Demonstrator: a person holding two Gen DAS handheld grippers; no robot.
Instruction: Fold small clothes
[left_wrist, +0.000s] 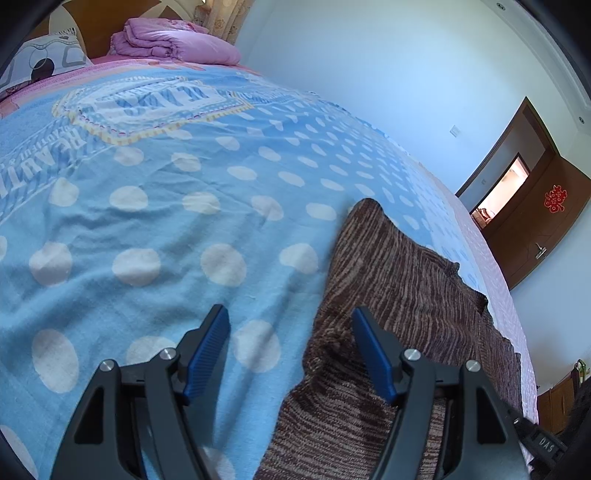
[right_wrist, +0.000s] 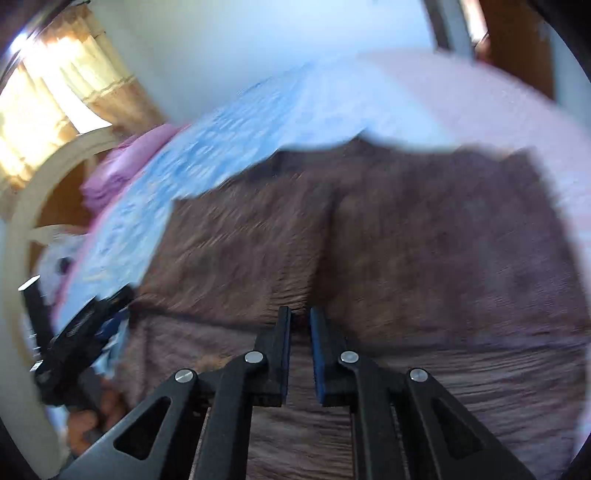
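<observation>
Lying along the bed's (left_wrist: 147, 229) right edge, the garment (left_wrist: 388, 295) sits under the right gripper (right_wrist: 300, 325), fingers nearly closed; the left gripper (left_wrist: 291, 325), fingers open, straddles its left edge.

Setting: a home bedroom, where I work over a bed (left_wrist: 155, 229) spread with a blue polka-dot blanket (left_wrist: 221, 173). At its head: a patterned pillow (left_wrist: 44, 61), a folded pink quilt (left_wrist: 173, 42) and a wooden headboard (left_wrist: 99, 33). Also present: curtains (right_wrist: 70, 85), a brown wooden door (left_wrist: 535, 229) bearing a red paper ornament (left_wrist: 554, 199).
</observation>
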